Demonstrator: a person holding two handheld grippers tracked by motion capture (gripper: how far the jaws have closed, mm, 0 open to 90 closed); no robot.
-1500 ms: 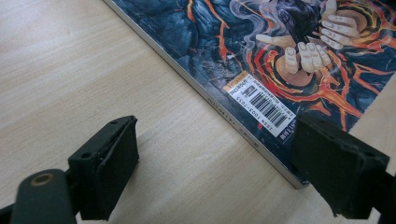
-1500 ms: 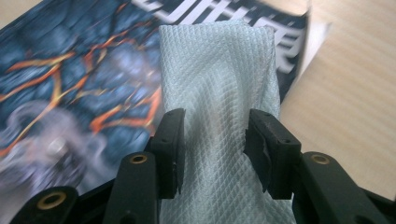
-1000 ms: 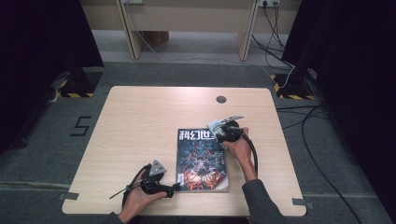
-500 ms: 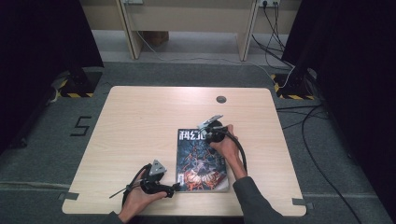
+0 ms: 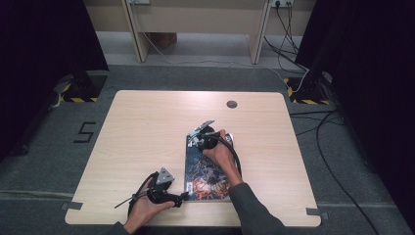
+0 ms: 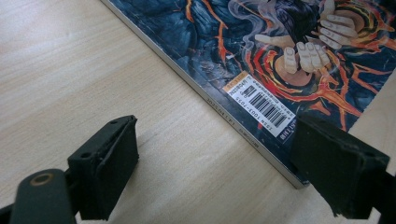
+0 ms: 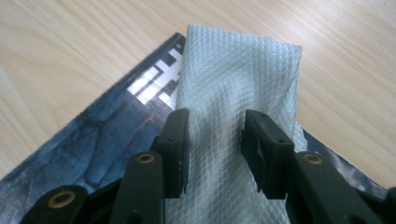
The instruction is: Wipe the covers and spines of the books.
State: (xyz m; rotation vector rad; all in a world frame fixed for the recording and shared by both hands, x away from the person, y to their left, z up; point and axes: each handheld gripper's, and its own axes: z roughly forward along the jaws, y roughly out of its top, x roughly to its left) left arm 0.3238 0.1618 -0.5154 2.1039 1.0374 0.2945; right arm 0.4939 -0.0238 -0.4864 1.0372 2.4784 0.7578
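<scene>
Since a second ago: our right gripper has slid leftward along the far edge of the magazine, from its far right corner toward its far left one, taking the white cloth with it; our left gripper has kept its place.
Right gripper's jaws: we see them pinched on the cloth in the right gripper view, a black pad pressing each side of the folded fabric; they have just been closing a little, with the cloth between them.
Cloth: it lies flat against the magazine's dark cover at the far left corner, and its leading end hangs past the cover's edge over the bare wood.
Left gripper's jaws: we hold them wide apart and gripping nothing; in the left gripper view one jaw sits over bare wood and the other against the magazine's near left corner, by the barcode label.
Magazine: it lies flat and closed on the table, right of centre and toward the near edge, its long side running from near to far.
Hands: our right hand rests over the magazine's upper half; our left hand is at the table's near edge.
</scene>
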